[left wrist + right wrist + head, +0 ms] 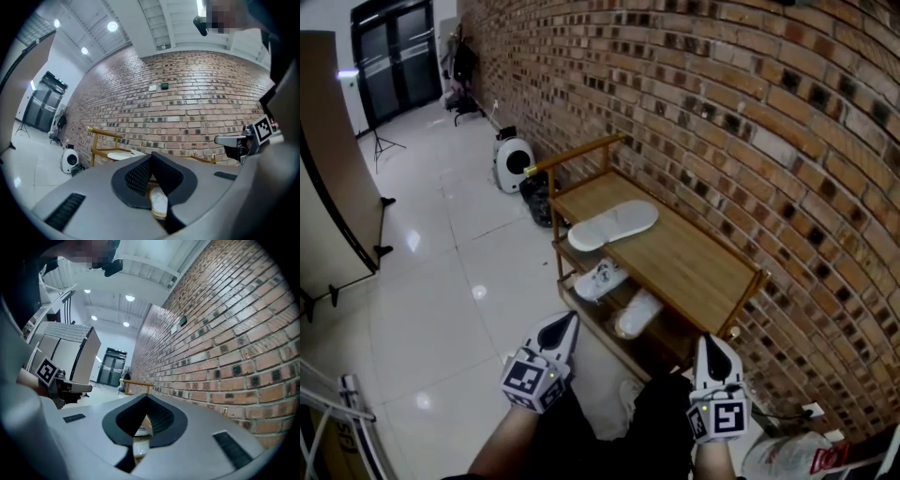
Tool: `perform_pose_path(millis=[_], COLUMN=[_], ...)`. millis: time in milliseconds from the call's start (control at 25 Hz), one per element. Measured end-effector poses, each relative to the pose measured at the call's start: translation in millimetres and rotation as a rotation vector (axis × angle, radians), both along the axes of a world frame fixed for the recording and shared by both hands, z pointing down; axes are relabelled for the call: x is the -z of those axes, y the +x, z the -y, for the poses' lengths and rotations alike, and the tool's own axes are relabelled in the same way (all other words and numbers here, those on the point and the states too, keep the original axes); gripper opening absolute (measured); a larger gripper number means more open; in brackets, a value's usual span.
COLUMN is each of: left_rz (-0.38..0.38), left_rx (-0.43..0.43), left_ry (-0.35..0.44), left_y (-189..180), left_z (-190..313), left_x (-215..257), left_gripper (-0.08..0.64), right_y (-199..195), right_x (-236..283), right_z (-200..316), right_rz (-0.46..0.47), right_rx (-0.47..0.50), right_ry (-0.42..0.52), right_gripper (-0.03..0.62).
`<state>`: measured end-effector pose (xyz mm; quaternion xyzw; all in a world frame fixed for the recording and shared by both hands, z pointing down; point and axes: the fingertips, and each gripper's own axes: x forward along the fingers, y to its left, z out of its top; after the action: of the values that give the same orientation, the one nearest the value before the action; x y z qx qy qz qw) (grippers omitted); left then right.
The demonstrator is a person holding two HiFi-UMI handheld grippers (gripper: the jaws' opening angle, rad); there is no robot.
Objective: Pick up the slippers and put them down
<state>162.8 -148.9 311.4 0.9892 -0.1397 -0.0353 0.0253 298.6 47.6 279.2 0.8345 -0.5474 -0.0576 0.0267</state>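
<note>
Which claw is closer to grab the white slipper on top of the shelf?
Probably left. The left claw points toward the slipper; the right claw sits farther along the shelf.

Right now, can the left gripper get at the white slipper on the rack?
Probably yes: the white slipper lies on the open rack top, with nothing before the left gripper, though its jaws are shut.

Beyond the jaws stands one rack (703, 281). It carries three items of footwear: one top slipper (614, 225), one shoe (602, 278) and one lower slipper (637, 314). There are two grippers, the left gripper (570, 323) and the right gripper (711, 345).
</note>
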Motion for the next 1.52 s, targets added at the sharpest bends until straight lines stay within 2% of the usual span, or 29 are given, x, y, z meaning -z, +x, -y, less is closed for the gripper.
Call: perform_pose_path(millis=[400,480,520,560,680,720,760,840,960,1040,1120,1160,1200,1320,1400,1480,1520], left_rz=[0.086,0.095,0.094,0.088,0.028,0.002,-0.02,-0.047,-0.087,-0.182,-0.328,-0.371,-0.374,-0.272,-0.22,-0.206,-0.204], left_rx=[-0.085,-0.09,-0.1,-0.118,-0.151,-0.144,-0.134,-0.126,-0.202,-0.244,-0.24,-0.226,-0.2,-0.12,-0.102,-0.145,-0.162], left_ry=[0.062,0.046,0.0,-0.079,-0.407,-0.492,-0.554,-0.631,-0.735,-0.909,-1.1,-1.159,-1.192,-1.209,-1.252,-1.33,-1.364], left_y=[35,38,42,47,57,58,58,62,77,86,87,86,84,81,87,100,106], left_z=[-26,-25,-24,-21,-4,1,4,5,-5,-5,3,6,8,5,-2,-16,-21], left_x=[-14,-20,-27,-36,-71,-78,-84,-94,-102,-112,-125,-133,-145,-182,-202,-218,-225], left_gripper=[0.003,0.003,0.003,0.003,0.003,0.003,0.003,0.003,0.003,0.003,0.003,0.003,0.003,0.003,0.007,0.169,0.224], right_y=[13,14,15,15,14,14,15,17,22,24,24,23,23,26,27,26,24], right_x=[-10,-11,-12,-12,-14,-14,-15,-17,-22,-23,-21,-20,-20,-20,-20,-22,-23], right_z=[-19,-21,-21,-21,-19,-19,-19,-19,-19,-20,-23,-25,-27,-29,-27,-28,-28], right_rz=[0.032,0.033,0.031,0.027,0.033,0.037,0.039,0.042,0.035,0.028,0.025,0.028,0.033,0.044,0.036,0.024,0.02], right_rx=[-0.04,-0.041,-0.04,-0.038,-0.03,-0.029,-0.029,-0.03,-0.036,-0.042,-0.051,-0.055,-0.057,-0.063,-0.065,-0.065,-0.064], right_ry=[0.003,0.0,-0.001,-0.002,-0.001,0.0,0.0,-0.004,-0.027,-0.039,-0.032,-0.032,-0.034,-0.04,-0.053,-0.074,-0.083], right_gripper=[0.009,0.008,0.008,0.009,0.008,0.008,0.008,0.009,0.008,0.008,0.008,0.008,0.008,0.008,0.008,0.008,0.008])
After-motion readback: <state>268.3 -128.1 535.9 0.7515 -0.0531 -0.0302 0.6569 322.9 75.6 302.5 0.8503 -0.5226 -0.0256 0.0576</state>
